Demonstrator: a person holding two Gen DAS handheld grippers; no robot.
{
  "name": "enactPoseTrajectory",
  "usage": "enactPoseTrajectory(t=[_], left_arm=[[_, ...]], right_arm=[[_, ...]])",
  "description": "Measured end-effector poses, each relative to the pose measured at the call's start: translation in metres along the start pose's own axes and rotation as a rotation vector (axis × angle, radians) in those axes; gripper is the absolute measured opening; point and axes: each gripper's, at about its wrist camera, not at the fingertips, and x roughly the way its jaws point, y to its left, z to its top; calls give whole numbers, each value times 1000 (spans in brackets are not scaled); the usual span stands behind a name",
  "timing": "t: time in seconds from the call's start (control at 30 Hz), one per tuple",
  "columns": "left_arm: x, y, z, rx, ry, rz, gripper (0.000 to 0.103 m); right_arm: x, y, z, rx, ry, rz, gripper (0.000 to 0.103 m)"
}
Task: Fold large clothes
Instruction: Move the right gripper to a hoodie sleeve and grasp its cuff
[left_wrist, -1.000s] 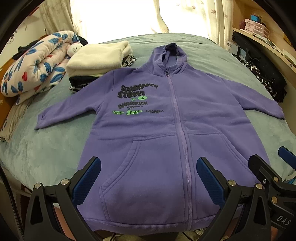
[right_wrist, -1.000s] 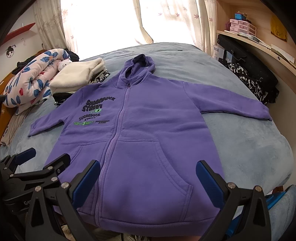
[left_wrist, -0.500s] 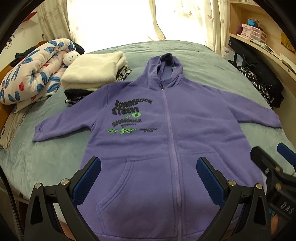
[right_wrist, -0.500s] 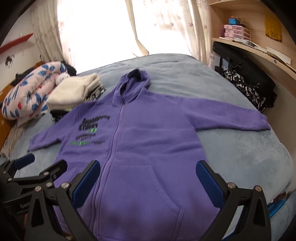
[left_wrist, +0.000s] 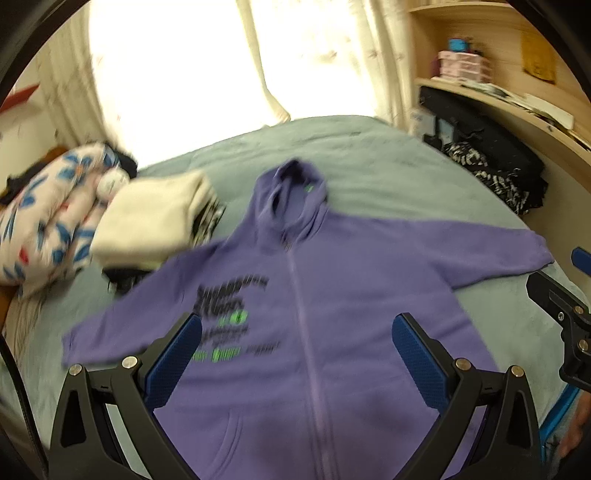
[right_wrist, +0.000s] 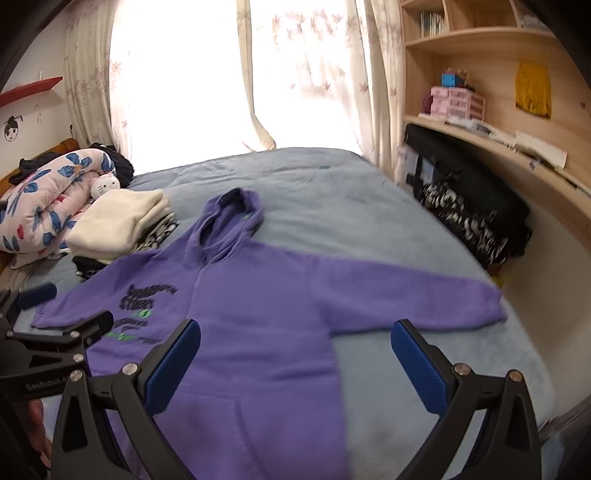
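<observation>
The purple hoodie (left_wrist: 332, 302) lay flat on the bed (left_wrist: 388, 162), hood toward twelve o'clock, sleeves at nine and three. Left tongs (left_wrist: 297, 354) and right tongs (right_wrist: 295, 358) gaped wide above it, holding nothing.

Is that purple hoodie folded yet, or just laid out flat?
Laid out flat: the purple hoodie lies front up, both sleeves stretched sideways, hood extended.

Both wrist cameras look from the near end of the bed (left_wrist: 388, 155) toward the far window (right_wrist: 177, 81) (slightly downward). The right view stands more to the right. Both share the purple hoodie (left_wrist: 332, 295).
</observation>
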Motion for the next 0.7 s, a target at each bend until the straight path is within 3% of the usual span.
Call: enactPoseTrajectory(t=[0.2,0.4,0.53,0.7], left_arm=[[15,-35,28,45,-76,-23,102],[50,-69,45,28,-58,-105,102],[81,-91,50,11,-2,-146,101],[110,-110,47,22,13,-168,96]], right_arm=[[18,-49,22,58,8,5,103],[70,-132,38,206,99,25,103],[95,-167,29,285,144,-23,103],[130,-209,9,395,210,-57,103]])
